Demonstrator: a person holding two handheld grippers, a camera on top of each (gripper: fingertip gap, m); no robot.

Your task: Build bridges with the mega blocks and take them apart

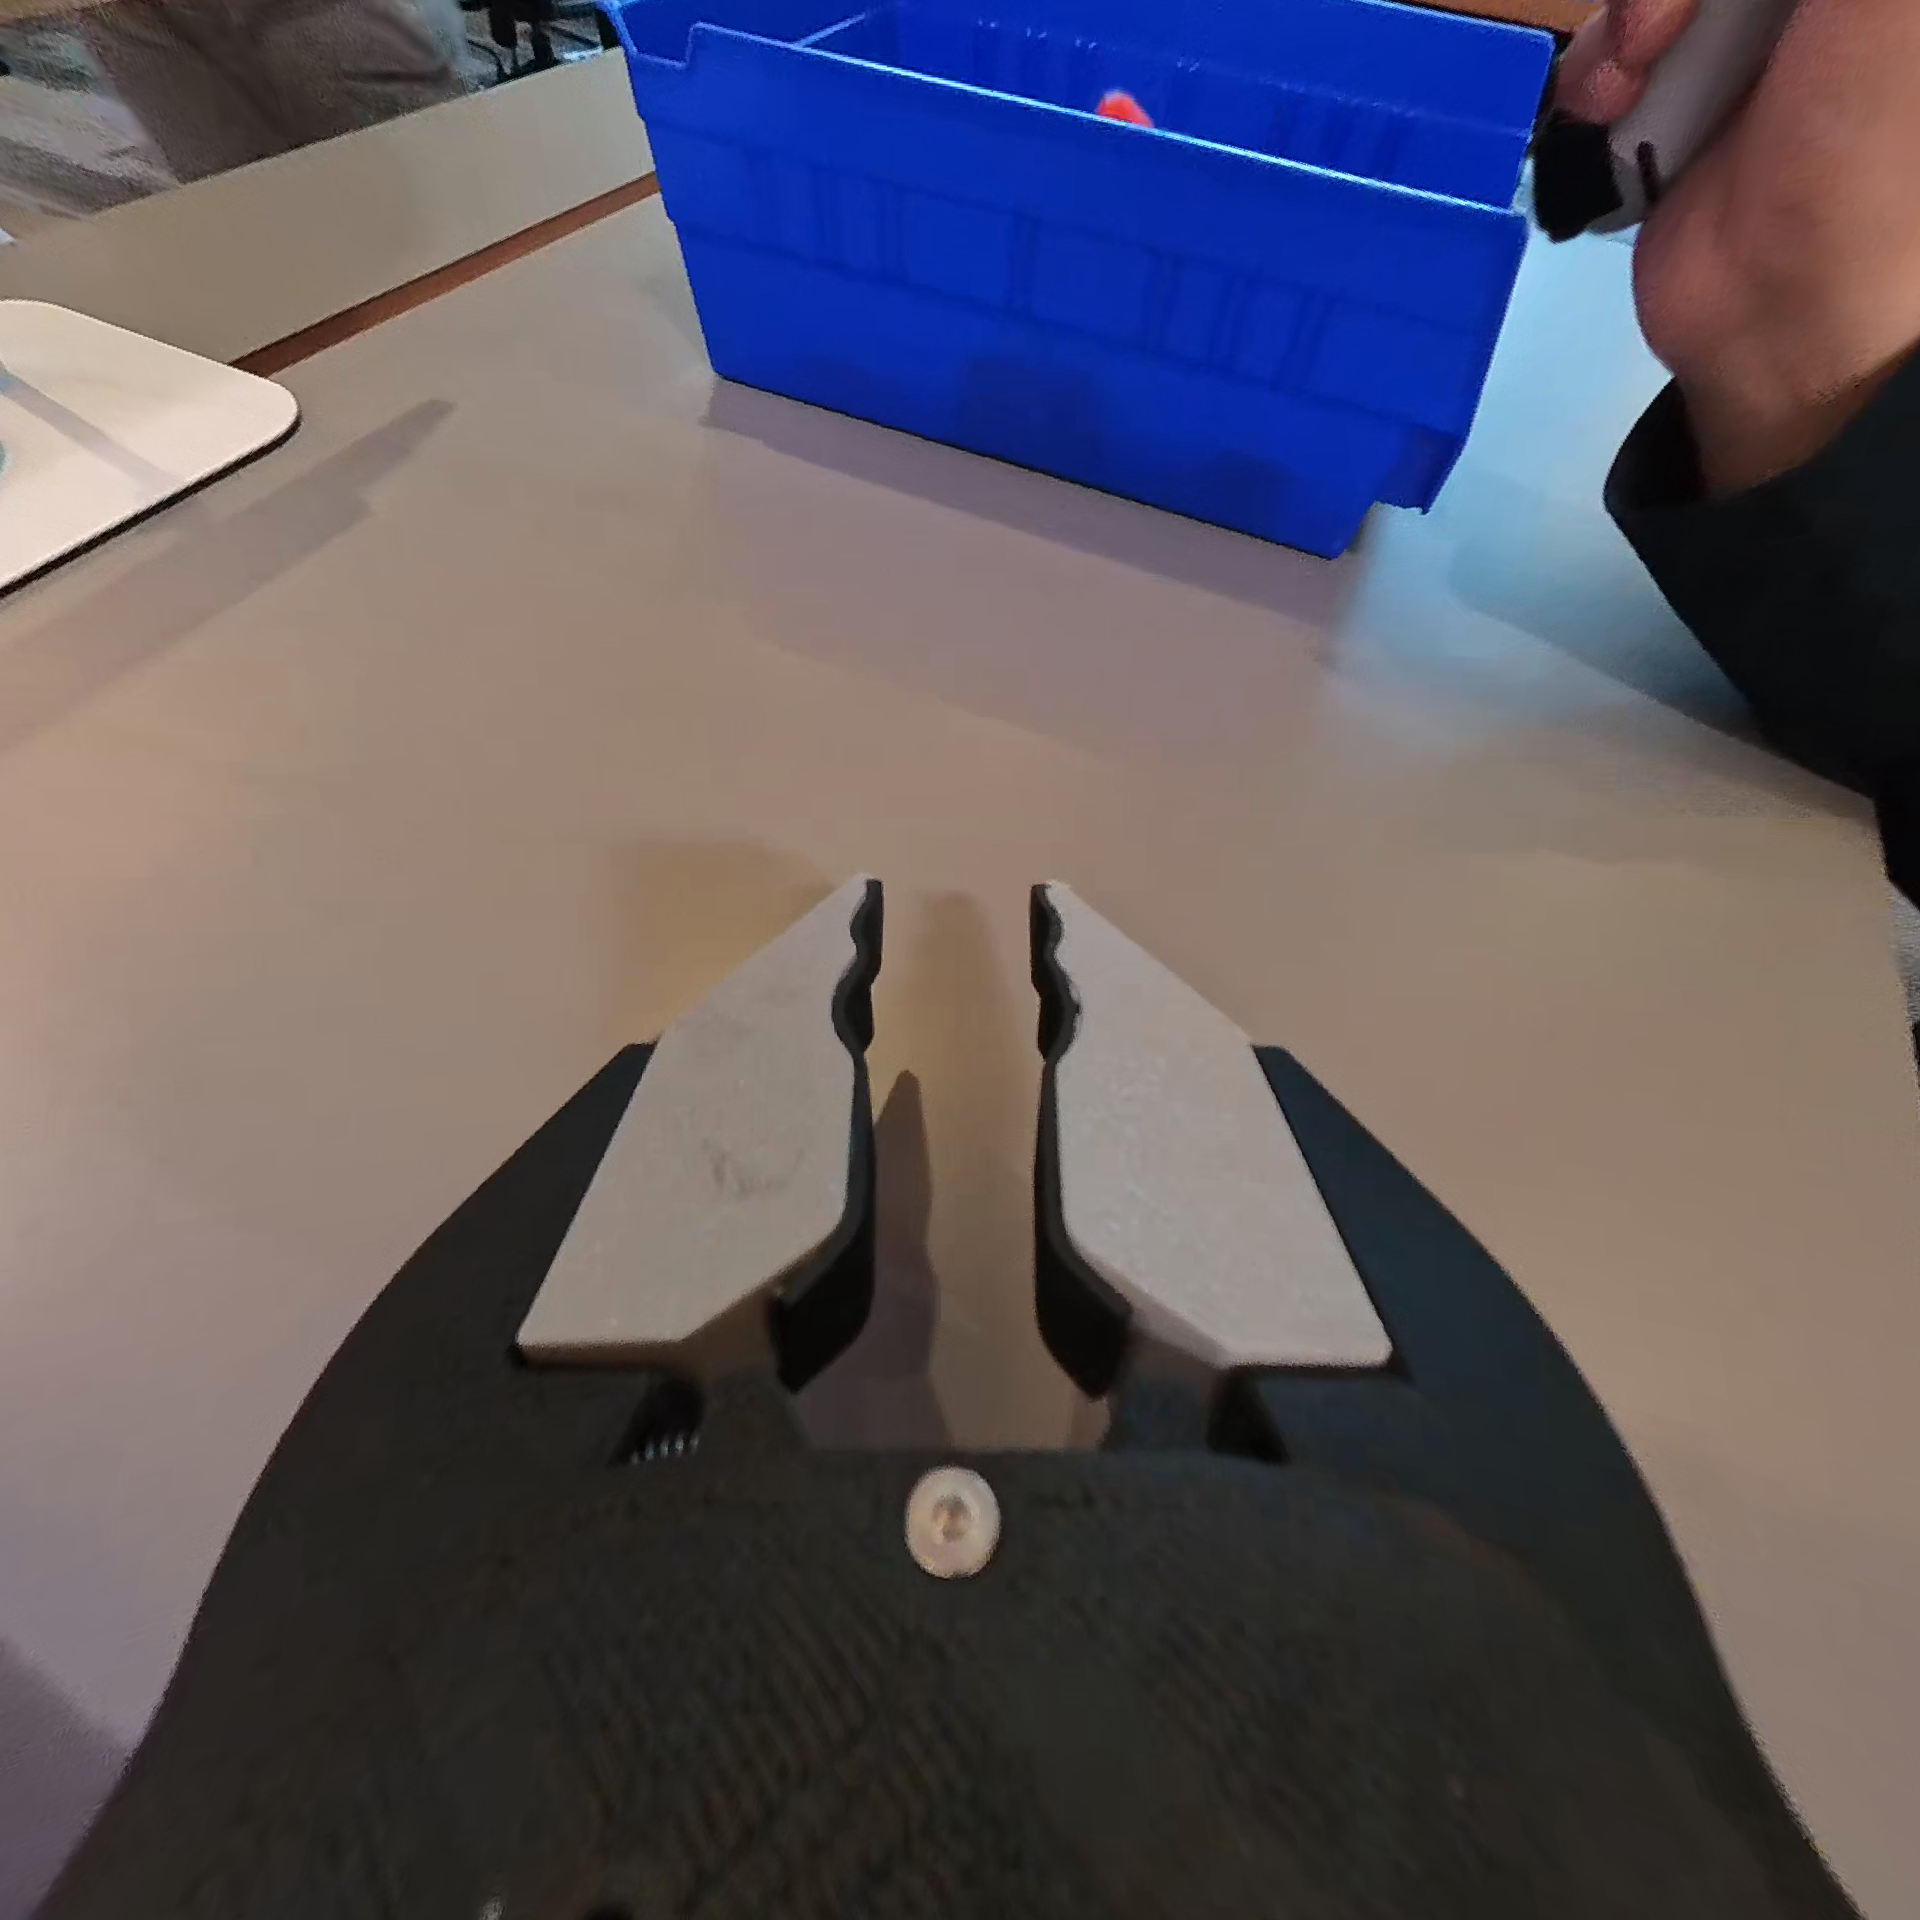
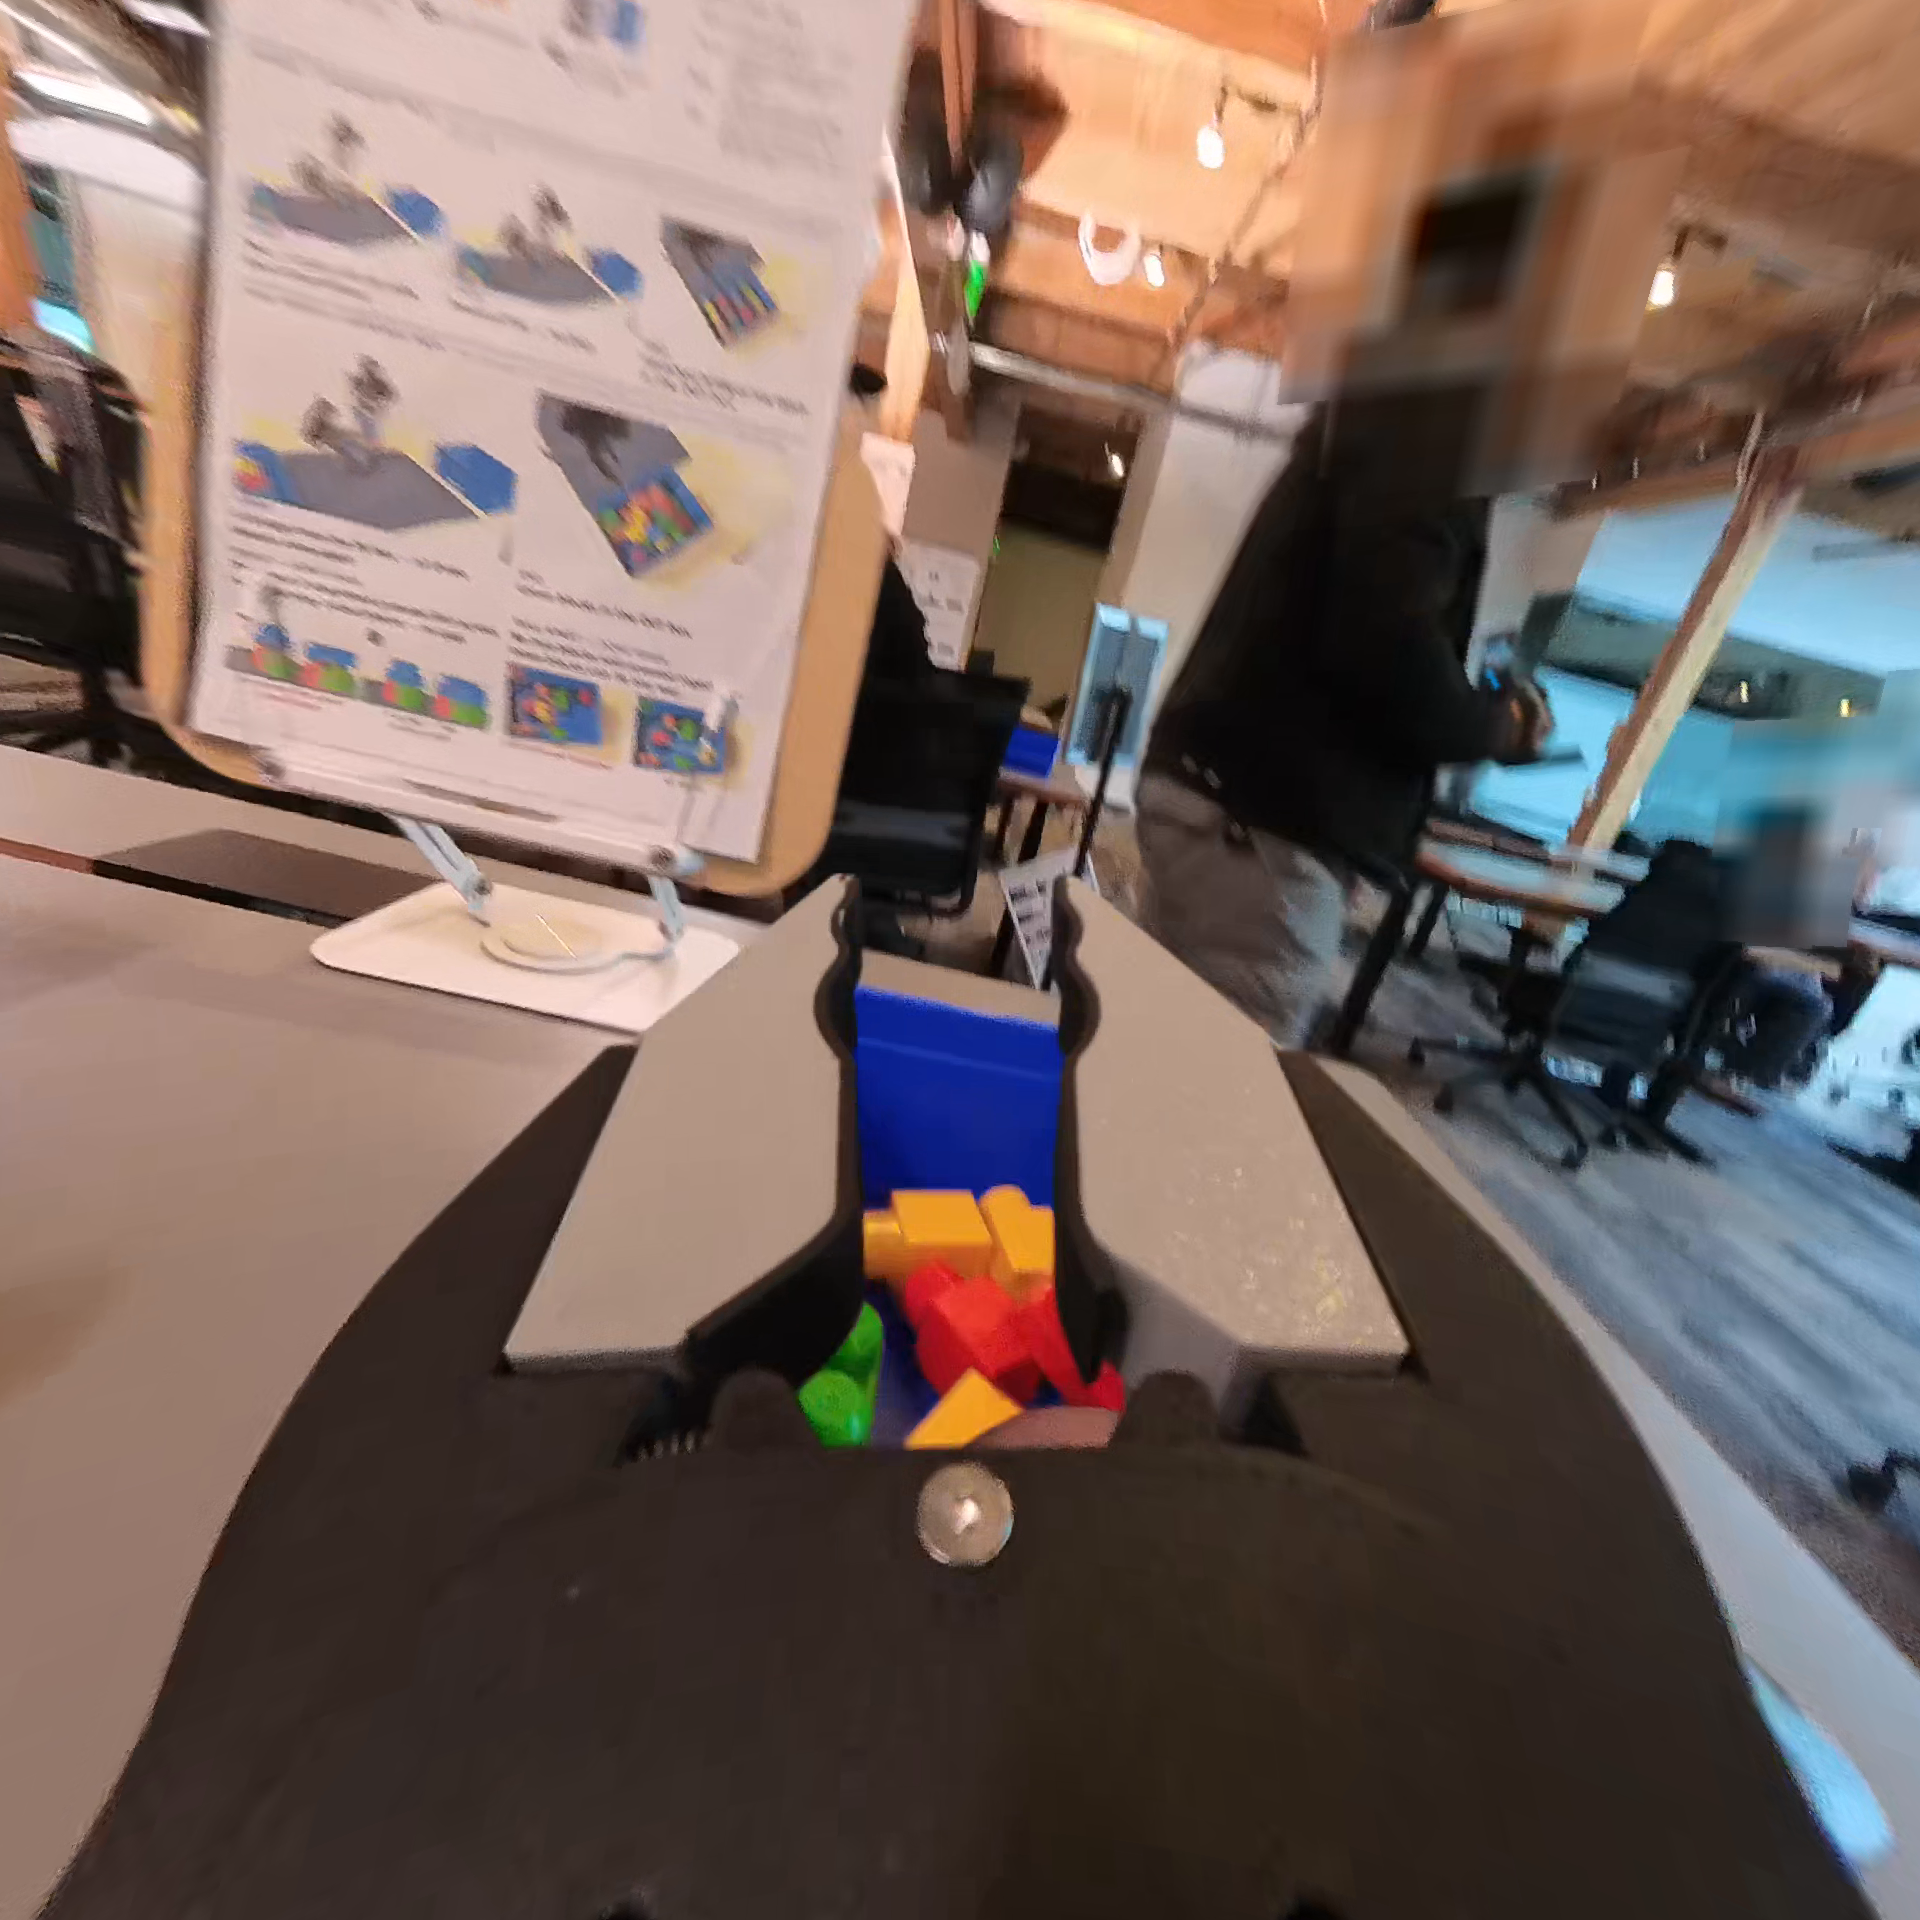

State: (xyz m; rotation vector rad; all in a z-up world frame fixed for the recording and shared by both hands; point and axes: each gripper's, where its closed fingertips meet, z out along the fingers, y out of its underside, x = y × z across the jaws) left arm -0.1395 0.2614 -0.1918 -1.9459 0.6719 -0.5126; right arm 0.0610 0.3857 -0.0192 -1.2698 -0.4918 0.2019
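Hovering over the blue bin (image 2: 956, 1081), right gripper (image 2: 956, 914) partly open with nothing held, likely to pick from the yellow, red and green mega blocks (image 2: 966, 1299) piled inside. Waiting low over the bare tan table (image 1: 623, 675), left gripper (image 1: 956, 904) partly open, holding nothing.

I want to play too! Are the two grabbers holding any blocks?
No. The left gripper is open over bare table; the right gripper is open above the bin's blocks.
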